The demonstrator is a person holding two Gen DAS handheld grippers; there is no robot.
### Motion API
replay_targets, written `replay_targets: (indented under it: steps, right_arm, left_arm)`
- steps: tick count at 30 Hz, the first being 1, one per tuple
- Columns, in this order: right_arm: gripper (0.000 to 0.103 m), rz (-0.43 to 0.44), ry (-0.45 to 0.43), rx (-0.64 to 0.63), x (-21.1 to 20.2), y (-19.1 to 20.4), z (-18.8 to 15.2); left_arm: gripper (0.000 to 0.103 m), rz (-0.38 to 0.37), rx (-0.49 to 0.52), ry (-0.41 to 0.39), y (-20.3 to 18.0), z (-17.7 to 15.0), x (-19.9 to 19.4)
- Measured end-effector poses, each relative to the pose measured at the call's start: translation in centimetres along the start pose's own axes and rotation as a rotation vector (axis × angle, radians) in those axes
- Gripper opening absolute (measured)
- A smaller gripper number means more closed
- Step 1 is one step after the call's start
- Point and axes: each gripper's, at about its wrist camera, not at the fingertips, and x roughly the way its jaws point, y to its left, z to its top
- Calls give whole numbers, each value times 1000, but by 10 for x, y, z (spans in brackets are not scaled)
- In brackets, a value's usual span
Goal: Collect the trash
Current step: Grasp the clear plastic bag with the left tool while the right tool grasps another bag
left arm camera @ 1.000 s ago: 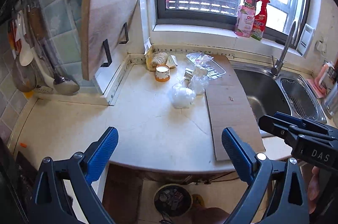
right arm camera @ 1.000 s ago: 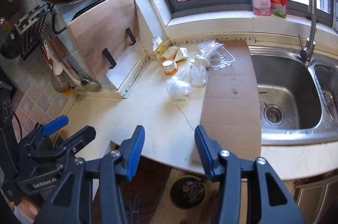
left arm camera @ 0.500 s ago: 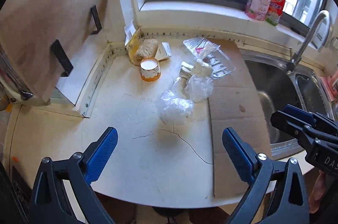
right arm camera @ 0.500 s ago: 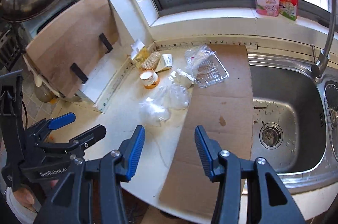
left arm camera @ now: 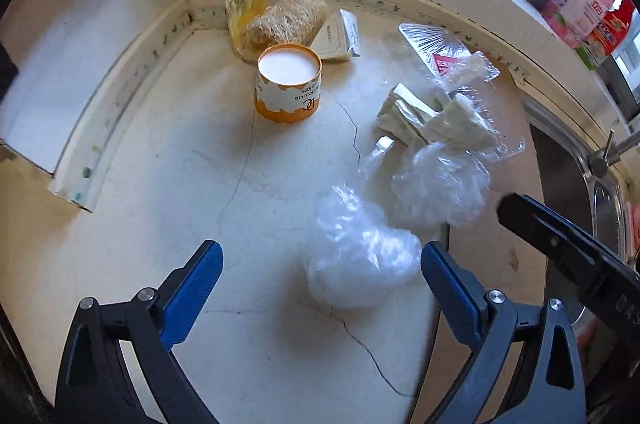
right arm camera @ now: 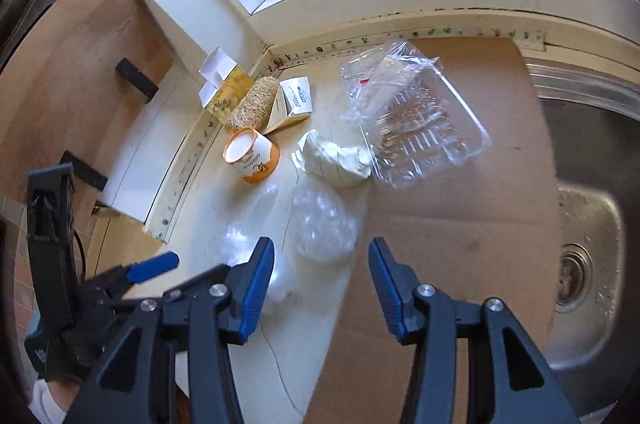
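Left gripper (left arm camera: 318, 274) and right gripper (right arm camera: 321, 274) hovering, jaws spread, empty, near orange-and-white paper tub (left arm camera: 288, 87) reading "delicious cakes"

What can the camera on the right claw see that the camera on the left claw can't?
Only the right view shows the sink drain, the clear plastic tray in full on the brown cardboard sheet, and the big wooden board.

Only the left view shows the pink bottle's label sharply, and the paper cup's rim from above.

Both show the orange paper cup, the two crumpled clear bags, the white wrapper wad, and both open claws: left, right.
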Motion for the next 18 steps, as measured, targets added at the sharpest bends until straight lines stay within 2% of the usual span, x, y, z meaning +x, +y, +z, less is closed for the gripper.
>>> replay_targets:
  steps: [3, 6, 9, 10, 11, 12, 14, 18]
  right_arm:
    - [50, 15, 29, 6, 24, -3, 9]
    - [49, 24, 70, 8, 46, -4, 11]
    - [46, 30, 84, 15, 56, -4, 8]
    - [44, 26, 73, 9, 55, -3, 7]
    - [36, 24, 69, -1, 54, -1, 7]
    - [30, 28, 67, -5, 54, 0, 7]
    - [25, 30, 71, -14, 51, 2, 6]
    - [23, 42, 64, -20, 38, 8, 0]
  left_arm:
    - [98, 0, 6, 5, -1, 3, 13]
    - [93, -5, 10, 2, -3, 3, 21]
    - [78, -33, 6, 9, -4, 2, 28]
    - [68, -44, 8, 12, -5, 1, 30]
    - [55, -55, 10, 14, -6, 1, 30]
    - [47, -67, 16, 13, -8, 0, 31]
    - [33, -58, 40, -1, -15, -3, 27]
    - [24, 23, 142, -60, -31, -20, 8]
